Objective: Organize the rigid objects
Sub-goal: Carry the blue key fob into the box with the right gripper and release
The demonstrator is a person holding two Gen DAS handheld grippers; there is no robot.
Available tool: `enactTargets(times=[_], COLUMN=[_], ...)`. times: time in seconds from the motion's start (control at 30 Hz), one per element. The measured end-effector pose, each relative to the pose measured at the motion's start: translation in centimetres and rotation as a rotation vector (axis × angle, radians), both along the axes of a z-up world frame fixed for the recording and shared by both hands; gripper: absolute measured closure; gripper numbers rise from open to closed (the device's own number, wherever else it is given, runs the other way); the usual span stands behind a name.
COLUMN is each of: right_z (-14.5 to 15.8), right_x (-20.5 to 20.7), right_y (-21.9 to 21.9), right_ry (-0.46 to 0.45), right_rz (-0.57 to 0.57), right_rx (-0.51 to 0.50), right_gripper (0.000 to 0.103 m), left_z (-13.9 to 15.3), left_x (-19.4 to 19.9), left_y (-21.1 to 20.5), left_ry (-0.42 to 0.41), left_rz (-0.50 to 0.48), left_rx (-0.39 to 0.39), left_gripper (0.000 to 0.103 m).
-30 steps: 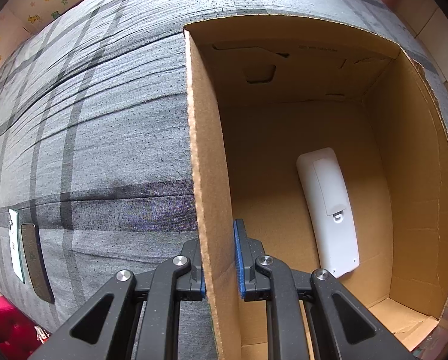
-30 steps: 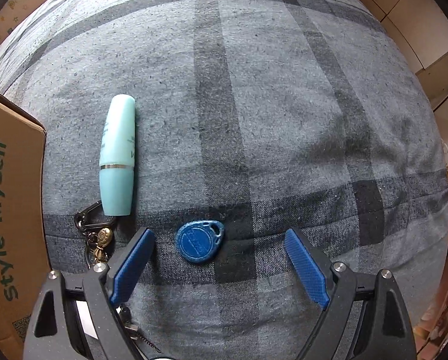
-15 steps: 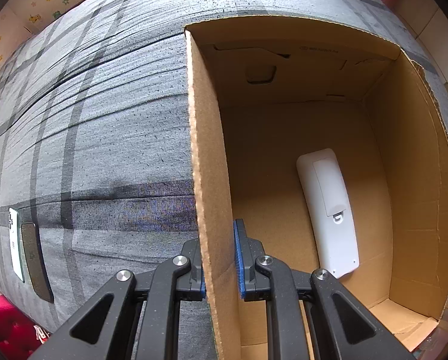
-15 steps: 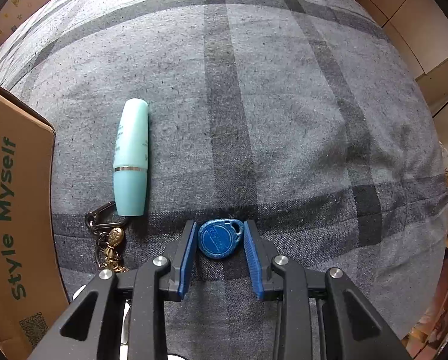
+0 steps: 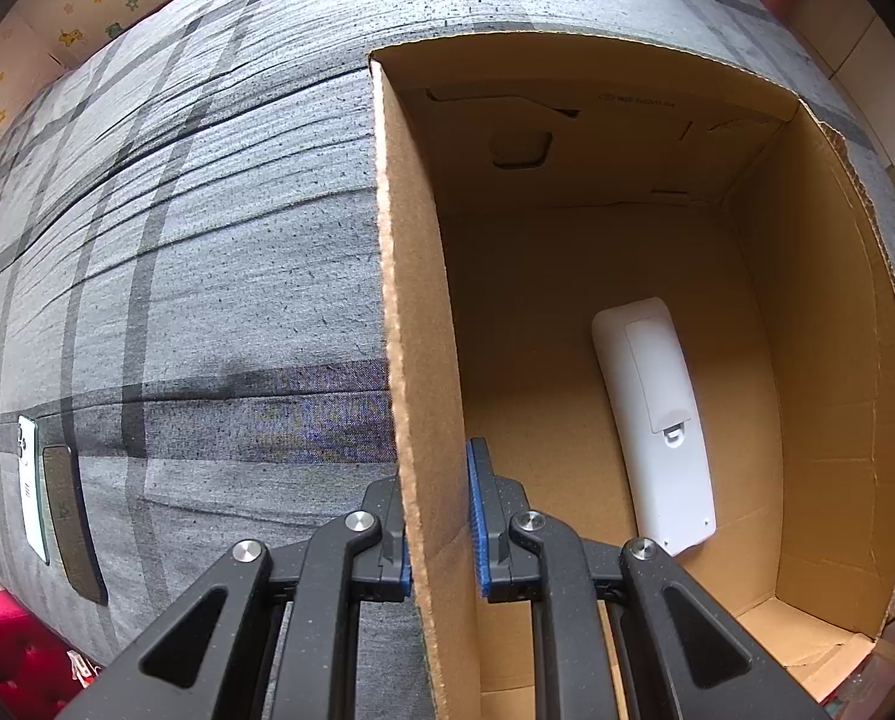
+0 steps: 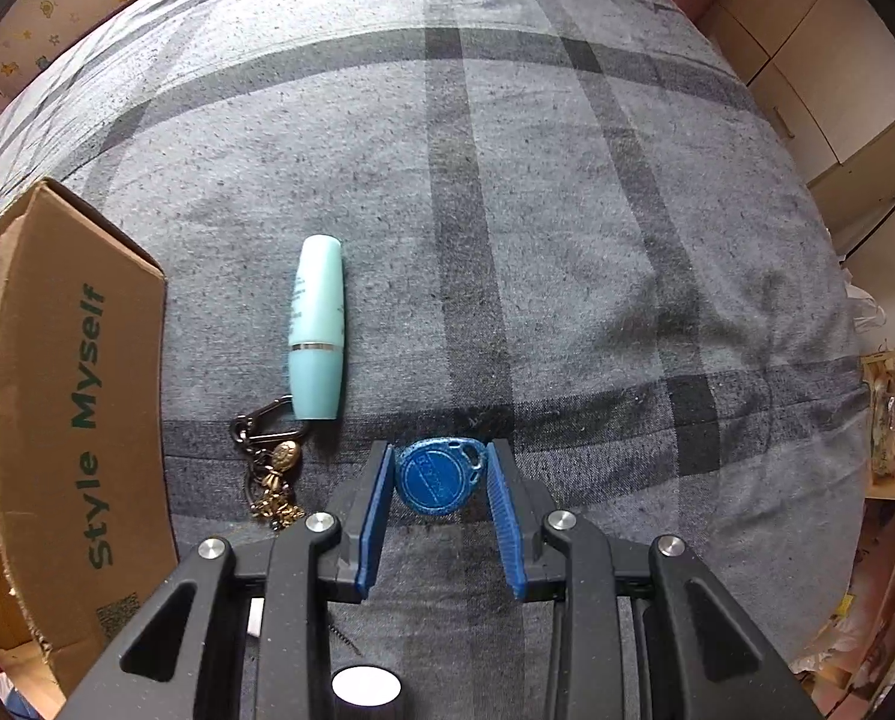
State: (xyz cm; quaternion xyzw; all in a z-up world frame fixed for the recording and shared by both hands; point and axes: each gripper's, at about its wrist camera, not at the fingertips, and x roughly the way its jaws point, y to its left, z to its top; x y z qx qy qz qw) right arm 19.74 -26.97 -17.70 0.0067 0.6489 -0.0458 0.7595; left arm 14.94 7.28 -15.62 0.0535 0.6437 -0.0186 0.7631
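My left gripper (image 5: 441,516) is shut on the left wall of the open cardboard box (image 5: 414,312), one finger outside and one inside. A white remote (image 5: 657,426) lies face down on the box floor. My right gripper (image 6: 438,477) is shut on a blue key fob (image 6: 438,476) and holds it just above the grey plaid bedspread. A light teal tube (image 6: 318,330) lies to its left, with a key ring with brass charms (image 6: 270,468) below the tube. The box's outer side, printed "Style Myself", shows at the left of the right wrist view (image 6: 81,414).
A white phone (image 5: 30,486) and a dark flat case (image 5: 72,522) lie at the bedspread's left edge. Wooden cabinets (image 6: 819,78) stand beyond the bed on the right. A plastic bag (image 6: 885,420) sits at the right edge.
My right gripper closed on the blue key fob and has lifted it slightly, drawing back from the bedspread. The left gripper keeps its hold on the box wall and has not moved.
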Motion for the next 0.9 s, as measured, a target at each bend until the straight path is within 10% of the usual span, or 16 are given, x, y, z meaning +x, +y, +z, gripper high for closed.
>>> enactTargets(times=[0.9], right_z=[9.4], right_x=[-1.7], right_y=[9.9], right_ry=[-0.074], right_rz=[0.2], right_rx=[0.105], right_gripper=[0.07], left_z=[0.0], left_x=[-0.2], left_y=[-0.3], left_ry=[-0.007], left_rz=[-0.007], left_rx=[-0.001], left_gripper=[0.088])
